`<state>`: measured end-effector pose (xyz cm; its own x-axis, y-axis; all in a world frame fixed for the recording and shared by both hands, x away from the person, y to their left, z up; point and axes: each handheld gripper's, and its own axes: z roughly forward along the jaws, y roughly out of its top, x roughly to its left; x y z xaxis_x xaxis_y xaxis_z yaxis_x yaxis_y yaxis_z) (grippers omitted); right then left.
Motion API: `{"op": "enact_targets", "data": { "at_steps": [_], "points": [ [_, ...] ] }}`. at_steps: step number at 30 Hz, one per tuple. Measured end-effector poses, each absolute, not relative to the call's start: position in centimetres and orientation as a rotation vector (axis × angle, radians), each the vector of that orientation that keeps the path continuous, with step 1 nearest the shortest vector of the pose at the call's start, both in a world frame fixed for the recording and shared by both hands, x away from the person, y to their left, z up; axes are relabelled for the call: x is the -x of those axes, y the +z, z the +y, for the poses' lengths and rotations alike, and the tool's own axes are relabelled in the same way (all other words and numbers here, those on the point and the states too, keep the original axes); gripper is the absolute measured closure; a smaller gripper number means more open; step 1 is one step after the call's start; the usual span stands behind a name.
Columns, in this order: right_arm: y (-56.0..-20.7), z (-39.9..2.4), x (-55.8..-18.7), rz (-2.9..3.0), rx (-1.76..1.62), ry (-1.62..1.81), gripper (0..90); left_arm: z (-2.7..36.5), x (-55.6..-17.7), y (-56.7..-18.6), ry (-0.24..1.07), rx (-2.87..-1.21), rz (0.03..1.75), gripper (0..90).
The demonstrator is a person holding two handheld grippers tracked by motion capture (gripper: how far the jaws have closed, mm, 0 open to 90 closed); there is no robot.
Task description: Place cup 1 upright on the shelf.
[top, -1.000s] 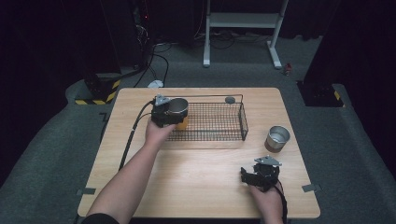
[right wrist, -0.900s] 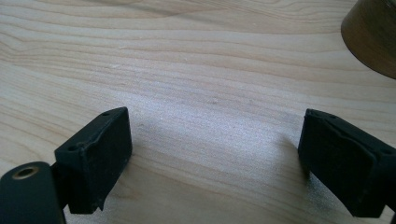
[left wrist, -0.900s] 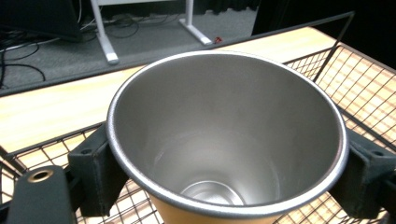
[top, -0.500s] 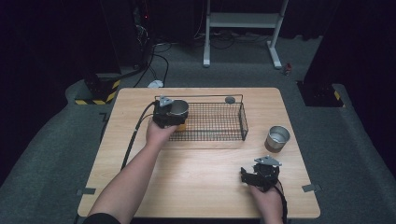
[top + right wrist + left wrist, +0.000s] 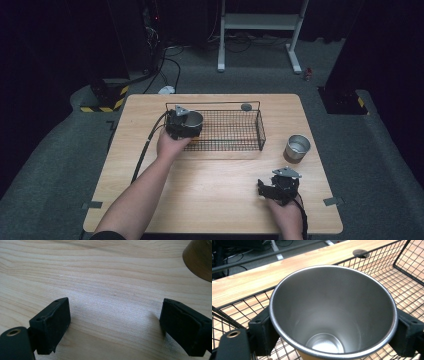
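A steel cup point(image 5: 194, 119) point(image 5: 332, 315) is upright in my left gripper point(image 5: 183, 125) point(image 5: 332, 332), whose black jaws press on its sides just under the rim. It hangs over the left end of a black wire basket point(image 5: 235, 131) point(image 5: 404, 282) and I look straight down into it; whether its bottom touches the mesh is hidden. A second steel cup point(image 5: 297, 148) point(image 5: 200, 260) stands on the table to the right of the basket. My right gripper point(image 5: 276, 188) point(image 5: 115, 325) rests low near the table's front right, open, with only bare wood between its jaws.
A wooden table point(image 5: 220, 200) carries everything. A small dark round disc point(image 5: 246, 106) point(image 5: 359, 252) lies behind the basket's far rim. The left gripper's cable point(image 5: 145, 150) trails across the table's left side. Beyond the table are grey floor and a white stand point(image 5: 260, 30).
The left gripper with its cup has shifted slightly toward the near side at the basket's left end. The right gripper has kept still.
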<state>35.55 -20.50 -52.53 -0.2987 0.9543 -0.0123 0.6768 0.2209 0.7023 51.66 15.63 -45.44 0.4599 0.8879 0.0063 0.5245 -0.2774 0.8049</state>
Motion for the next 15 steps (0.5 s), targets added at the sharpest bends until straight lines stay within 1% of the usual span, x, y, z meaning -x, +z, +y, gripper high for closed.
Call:
{"op": "enact_targets", "data": {
  "at_steps": [4, 15],
  "points": [
    [-52.53, -20.50, -35.55, 2.055, -1.502, 0.833, 9.7, 15.52, -51.62, -45.50, 0.585, -1.942, 1.191, 13.6],
    [-52.53, -20.51, -35.55, 2.056, -1.502, 0.832, 9.7, 15.92, -51.17, -45.99, 0.591, -1.956, 1.197, 13.7]
  ]
}}
